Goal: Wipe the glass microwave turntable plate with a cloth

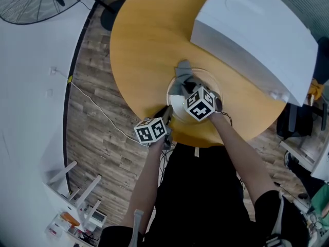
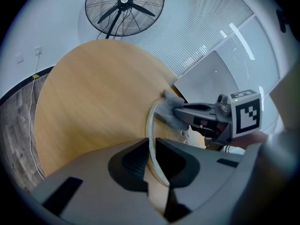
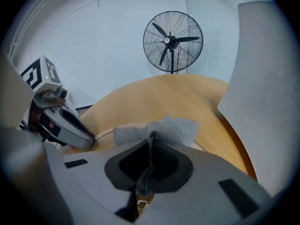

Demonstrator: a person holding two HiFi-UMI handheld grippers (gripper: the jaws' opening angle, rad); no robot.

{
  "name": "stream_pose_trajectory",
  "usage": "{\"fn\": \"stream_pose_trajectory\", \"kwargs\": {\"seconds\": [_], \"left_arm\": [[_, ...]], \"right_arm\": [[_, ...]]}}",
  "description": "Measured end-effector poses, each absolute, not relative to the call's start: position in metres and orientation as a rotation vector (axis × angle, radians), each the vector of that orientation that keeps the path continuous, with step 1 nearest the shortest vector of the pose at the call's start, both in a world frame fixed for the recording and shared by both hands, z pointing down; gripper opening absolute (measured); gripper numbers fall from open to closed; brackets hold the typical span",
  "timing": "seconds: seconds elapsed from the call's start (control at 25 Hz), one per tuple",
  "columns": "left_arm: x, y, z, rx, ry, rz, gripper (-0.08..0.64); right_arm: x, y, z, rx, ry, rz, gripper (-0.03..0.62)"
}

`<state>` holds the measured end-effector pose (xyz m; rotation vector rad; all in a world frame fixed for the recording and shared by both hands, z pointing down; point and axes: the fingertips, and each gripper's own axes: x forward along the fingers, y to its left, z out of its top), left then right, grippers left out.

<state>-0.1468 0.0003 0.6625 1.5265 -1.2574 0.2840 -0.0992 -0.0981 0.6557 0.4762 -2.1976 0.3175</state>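
Right gripper: jaws shut on a fold of the grey cloth. The rest of the cloth fans out ahead of the tips and lies on the glass.

Left gripper: jaws closed on the near rim of the glass turntable plate, a thin edge-on pinch.

The plate sits flat on the round wooden table, near the edge on the person's side. The white microwave stands just beyond it.

Risks, as I judge them:
- The rim hold is narrow and glass is slick. A hard sideways wipe could twist the plate out of the left jaws.
- Freed, the plate could skate toward the nearby table edge.
- Only a small fold of cloth is gripped. Drag on the glass may pull it loose.
- If the cloth bunches aside, the bare right jaw tips could scrape the glass.
- The two grippers work close together, so a wide stroke may knock them.
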Motion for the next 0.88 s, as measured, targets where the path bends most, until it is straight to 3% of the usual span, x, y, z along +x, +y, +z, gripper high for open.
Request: {"fn": "stream_pose_trajectory", "kwargs": {"seconds": [0.88], "left_arm": [[-0.148, 0.001, 0.661, 1.547, -1.286, 0.310, 0.040]], "right_arm": [[-0.094, 0.044, 0.660, 0.179, -2.154, 0.310, 0.023]]}}
